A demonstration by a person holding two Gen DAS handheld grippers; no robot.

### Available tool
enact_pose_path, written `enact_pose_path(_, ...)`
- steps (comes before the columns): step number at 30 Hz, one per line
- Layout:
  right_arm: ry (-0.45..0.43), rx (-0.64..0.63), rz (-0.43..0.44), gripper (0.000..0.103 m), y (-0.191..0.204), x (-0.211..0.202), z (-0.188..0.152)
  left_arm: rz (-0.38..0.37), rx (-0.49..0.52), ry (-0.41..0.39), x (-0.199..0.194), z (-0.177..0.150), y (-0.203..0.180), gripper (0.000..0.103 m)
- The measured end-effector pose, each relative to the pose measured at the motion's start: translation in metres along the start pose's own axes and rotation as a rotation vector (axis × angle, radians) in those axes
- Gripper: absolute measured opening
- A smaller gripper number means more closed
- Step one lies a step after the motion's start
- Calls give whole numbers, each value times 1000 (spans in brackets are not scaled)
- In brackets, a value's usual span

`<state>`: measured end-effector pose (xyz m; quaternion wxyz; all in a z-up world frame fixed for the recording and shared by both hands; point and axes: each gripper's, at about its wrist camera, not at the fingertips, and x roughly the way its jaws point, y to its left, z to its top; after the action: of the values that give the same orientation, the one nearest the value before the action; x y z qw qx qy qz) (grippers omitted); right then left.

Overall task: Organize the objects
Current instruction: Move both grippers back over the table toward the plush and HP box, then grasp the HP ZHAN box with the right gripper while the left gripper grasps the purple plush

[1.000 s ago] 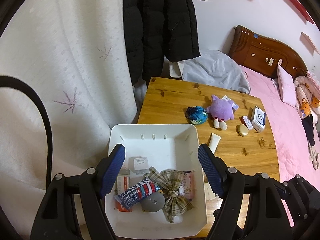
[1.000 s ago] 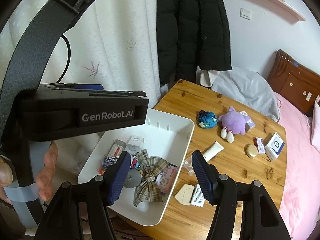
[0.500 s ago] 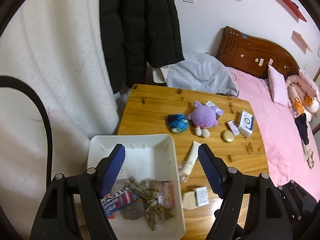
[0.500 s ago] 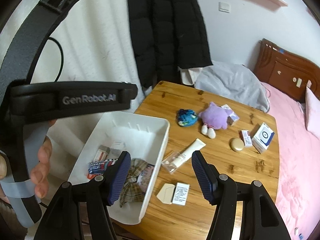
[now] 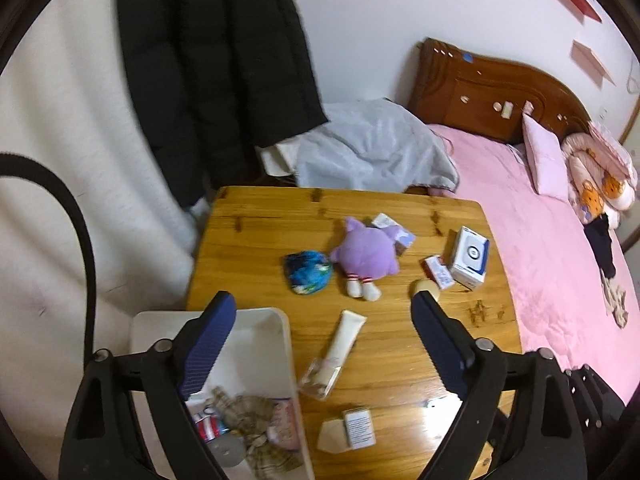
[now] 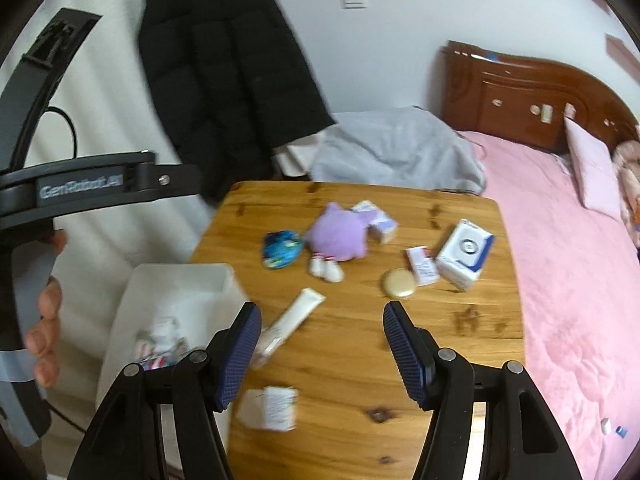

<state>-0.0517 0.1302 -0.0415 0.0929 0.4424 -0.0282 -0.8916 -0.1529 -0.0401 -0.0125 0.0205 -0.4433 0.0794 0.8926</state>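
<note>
A white bin point(image 5: 264, 356) stands at the wooden table's point(image 5: 272, 216) near left corner and holds several small items, among them a plaid bow point(image 5: 256, 432). On the table lie a cream tube point(image 5: 346, 338), a purple plush point(image 5: 366, 258), a blue pouch point(image 5: 308, 272), a gold compact point(image 5: 426, 288), a white-blue box point(image 5: 470, 258) and a small white carton point(image 5: 358, 428). My left gripper point(image 5: 324, 340) is open and empty above the bin's right edge. My right gripper point(image 6: 320, 344) is open and empty above the table's near part; the tube point(image 6: 298, 312) lies just ahead of it.
A pink bed point(image 5: 560, 248) with a wooden headboard runs along the table's right side. A grey garment point(image 5: 372, 148) lies behind the table. A black coat point(image 5: 212, 72) hangs over a white curtain point(image 5: 72, 120) on the left. The left gripper's handle point(image 6: 80, 188) shows in the right wrist view.
Both grippers have swung to the right, away from the bin. The bin has slid to the lower left of both views and the loose table items now lie ahead. Both stay open.
</note>
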Motion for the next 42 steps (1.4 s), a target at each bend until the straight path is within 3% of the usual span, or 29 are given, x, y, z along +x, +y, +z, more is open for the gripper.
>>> enact_pose_path(8,-6,119,-69,80,-86,36,30,-1,78,57,52,29,-52,101)
enact_pose_path(15,21,212,-110,80,-150,95,51,-10,84,169,122,44,-76,102)
enact_pose_path(20,91,325,-119,81,-186,155,60,-2,78,277,184,44,-82,102)
enact_pose_path(30,168,424,-258,81,-211,238,69,48,40,417,278,41,-77,102)
enact_pose_path(35,222,417,-312,81,-212,264,68,85,54,455,298,34,-76,102)
enact_pose_path(42,214,333,-426,81,-204,275,68,121,72,492,317,26,-71,102)
